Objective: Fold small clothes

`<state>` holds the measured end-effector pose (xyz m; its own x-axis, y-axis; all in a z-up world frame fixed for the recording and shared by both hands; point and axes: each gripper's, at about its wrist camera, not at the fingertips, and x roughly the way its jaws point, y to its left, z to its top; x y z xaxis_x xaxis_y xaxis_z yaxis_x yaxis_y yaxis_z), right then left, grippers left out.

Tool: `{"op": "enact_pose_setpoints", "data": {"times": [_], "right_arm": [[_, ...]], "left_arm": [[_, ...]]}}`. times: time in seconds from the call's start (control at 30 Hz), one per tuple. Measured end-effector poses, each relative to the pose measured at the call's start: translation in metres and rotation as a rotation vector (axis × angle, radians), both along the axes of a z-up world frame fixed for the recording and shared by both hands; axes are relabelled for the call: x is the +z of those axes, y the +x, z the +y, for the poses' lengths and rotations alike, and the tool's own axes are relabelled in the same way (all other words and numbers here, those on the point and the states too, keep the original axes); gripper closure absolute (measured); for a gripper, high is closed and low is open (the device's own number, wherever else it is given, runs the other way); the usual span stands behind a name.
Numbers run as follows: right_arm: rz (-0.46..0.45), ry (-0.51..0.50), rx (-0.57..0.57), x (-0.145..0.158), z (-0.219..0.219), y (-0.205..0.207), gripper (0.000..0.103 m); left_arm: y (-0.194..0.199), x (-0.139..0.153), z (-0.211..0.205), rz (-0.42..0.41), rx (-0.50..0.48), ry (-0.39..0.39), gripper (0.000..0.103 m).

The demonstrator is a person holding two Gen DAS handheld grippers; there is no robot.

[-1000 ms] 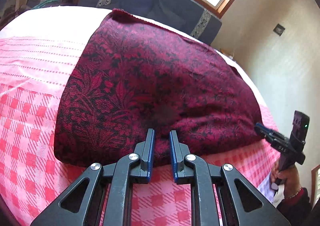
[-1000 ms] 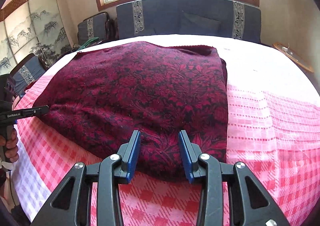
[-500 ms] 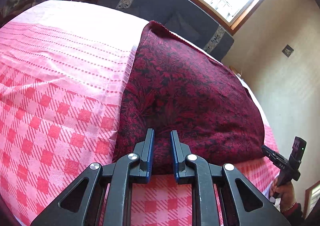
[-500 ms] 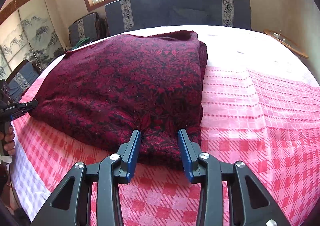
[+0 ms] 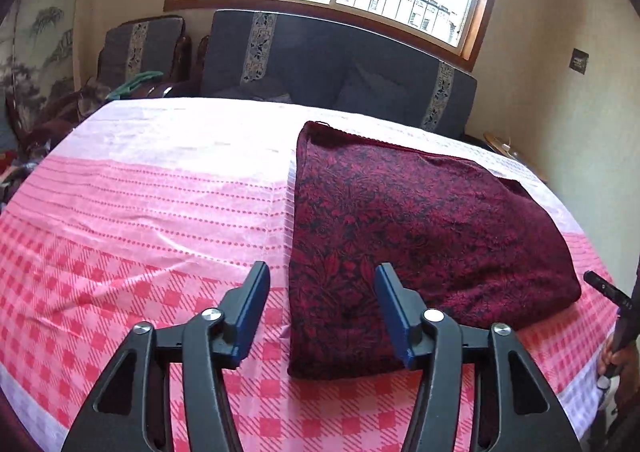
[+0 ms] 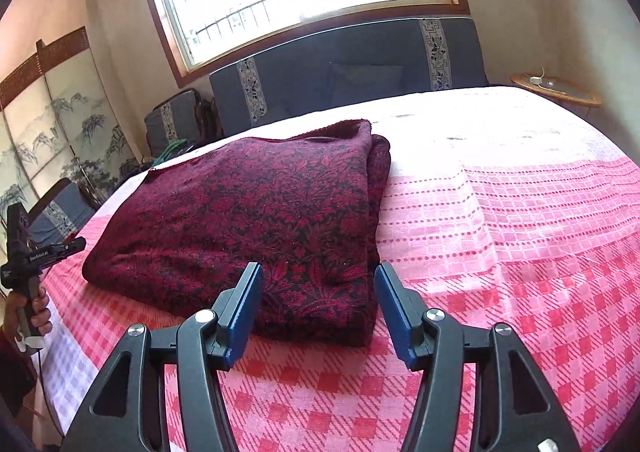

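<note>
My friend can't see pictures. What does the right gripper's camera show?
A folded dark red flowery cloth lies on a pink checked bedsheet. The right gripper hovers open at its near corner, holding nothing.

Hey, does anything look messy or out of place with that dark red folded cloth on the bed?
Nothing stands out. The red patterned cloth lies folded on the pink checked bedcover; only its far corner is slightly ragged. Both the left gripper and right gripper are open, holding nothing.
</note>
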<state>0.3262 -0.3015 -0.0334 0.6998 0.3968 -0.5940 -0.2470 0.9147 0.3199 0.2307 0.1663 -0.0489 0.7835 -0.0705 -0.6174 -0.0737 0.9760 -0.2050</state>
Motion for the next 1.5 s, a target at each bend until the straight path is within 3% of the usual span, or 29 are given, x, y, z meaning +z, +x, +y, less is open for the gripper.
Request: {"op": "enact_pose_setpoints", "data": {"times": [0.07, 0.13, 0.3, 0.5, 0.8, 0.93, 1.1, 1.27, 1.3, 1.37, 1.43, 1.5], "right_arm": [[0.021, -0.005, 0.002, -0.002, 0.001, 0.003, 0.044], [0.032, -0.026, 0.018, -0.003, 0.007, 0.005, 0.042], [0.044, -0.04, 0.03, -0.004, 0.01, 0.008, 0.034], [0.058, -0.051, 0.03, -0.007, 0.011, 0.01, 0.031], [0.081, -0.064, 0.053, -0.01, 0.016, 0.014, 0.027], [0.08, -0.06, 0.053, -0.01, 0.016, 0.014, 0.027], [0.081, -0.054, 0.06, -0.011, 0.016, 0.016, 0.024], [0.082, -0.054, 0.063, -0.011, 0.016, 0.015, 0.022], [0.081, -0.055, 0.062, -0.011, 0.016, 0.015, 0.022], [0.081, -0.053, 0.062, -0.011, 0.016, 0.015, 0.021], [0.082, -0.05, 0.061, -0.011, 0.016, 0.015, 0.021], [0.083, -0.048, 0.06, -0.011, 0.016, 0.016, 0.02]], "left_arm": [[0.003, 0.006, -0.002, -0.024, 0.017, 0.049, 0.028], [0.012, 0.011, -0.004, -0.036, 0.032, 0.11, 0.025], [0.035, 0.012, -0.014, -0.03, 0.038, 0.227, 0.022], [0.049, 0.003, -0.024, -0.012, 0.016, 0.291, 0.022], [0.066, -0.009, -0.02, 0.015, 0.009, 0.298, 0.022], [0.075, -0.015, -0.015, 0.042, -0.037, 0.247, 0.022], [0.088, -0.021, -0.011, 0.072, -0.056, 0.243, 0.022], [0.106, -0.029, 0.005, 0.117, -0.162, 0.097, 0.024], [0.111, -0.031, 0.01, 0.134, -0.196, 0.043, 0.026], [0.122, -0.037, 0.024, 0.173, -0.274, -0.11, 0.046], [0.133, -0.044, 0.04, 0.205, -0.317, -0.256, 0.05], [0.142, -0.052, 0.051, 0.237, -0.353, -0.353, 0.05]]}}
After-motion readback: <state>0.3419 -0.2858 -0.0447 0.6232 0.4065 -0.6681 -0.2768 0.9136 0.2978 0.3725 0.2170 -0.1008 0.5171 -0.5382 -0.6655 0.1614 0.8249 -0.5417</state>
